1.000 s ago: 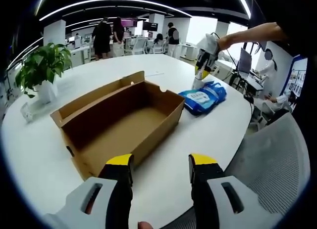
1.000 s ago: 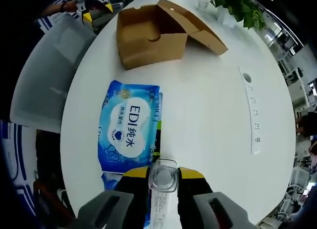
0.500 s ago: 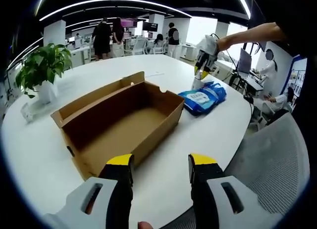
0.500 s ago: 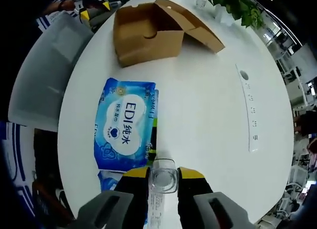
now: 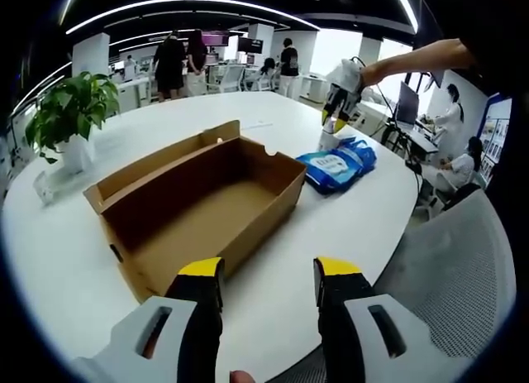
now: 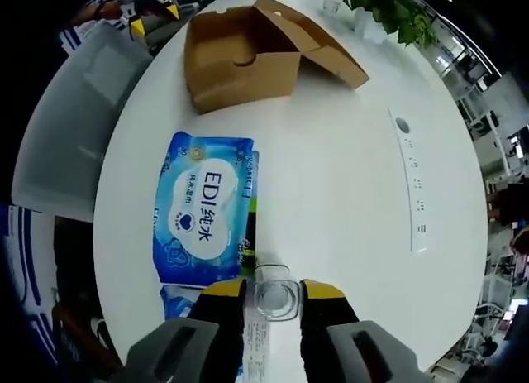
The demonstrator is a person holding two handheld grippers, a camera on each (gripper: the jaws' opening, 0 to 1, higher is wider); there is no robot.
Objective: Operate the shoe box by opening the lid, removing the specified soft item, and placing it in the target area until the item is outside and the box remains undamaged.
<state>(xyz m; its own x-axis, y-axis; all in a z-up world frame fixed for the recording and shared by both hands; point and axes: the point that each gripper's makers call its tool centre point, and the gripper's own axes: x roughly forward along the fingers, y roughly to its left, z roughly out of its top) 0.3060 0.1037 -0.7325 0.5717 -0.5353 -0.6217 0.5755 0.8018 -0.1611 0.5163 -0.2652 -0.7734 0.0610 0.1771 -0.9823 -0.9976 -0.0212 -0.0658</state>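
The open cardboard box (image 5: 198,205) lies centre frame on the glossy white bench (image 5: 347,226), beyond the left gripper (image 5: 269,275), whose jaws gape empty. At lower centre the right gripper (image 6: 274,290) clamps a clear bottle (image 6: 273,294) beside the soft blue wipes pack (image 6: 201,209).

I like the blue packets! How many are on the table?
2. One big blue wipes pack lies flat on the white table; a second blue pack peeks out beneath it, mostly hidden.

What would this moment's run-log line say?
shoe box: open, empty, on table | wipes pack: on table, outside box | right gripper: shut on clear bottle | left gripper: open, empty
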